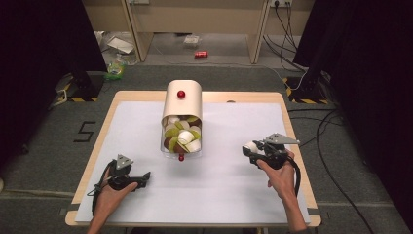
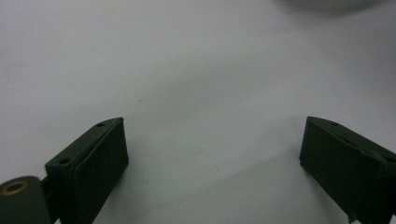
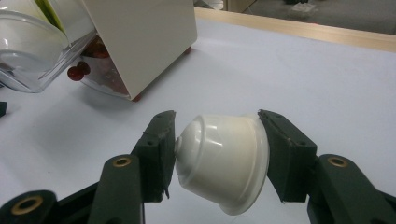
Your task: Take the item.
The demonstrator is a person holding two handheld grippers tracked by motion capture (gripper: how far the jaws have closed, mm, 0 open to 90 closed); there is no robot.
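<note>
I'm holding a white capsule point(image 3: 223, 161) in the right tongs point(image 3: 219, 154) right now, the jaws pressing on it from both sides, one on its domed end and one on its wide rim end, so it is lying sideways between them. In the high view the right tongs point(image 1: 253, 148) are hovering over the right part of the table point(image 1: 234, 190), with the capsule point(image 1: 250, 146) poking out toward the middle. Just to the left of it the cream dispenser box point(image 1: 182, 105) is sitting at the centre of the table, its clear tray point(image 1: 180, 141) brimming with white, green and brown capsules, a small red knob point(image 1: 181, 94) on top. From the right gripper view I'm seeing the box point(image 3: 140, 37) near, up and to the left of the capsule, not touching it. My left tongs point(image 2: 212, 154) are gaping wide over the bare white surface, gripping nothing, and they are resting at the near left of the table point(image 1: 144, 176), well apart from the dispenser.
</note>
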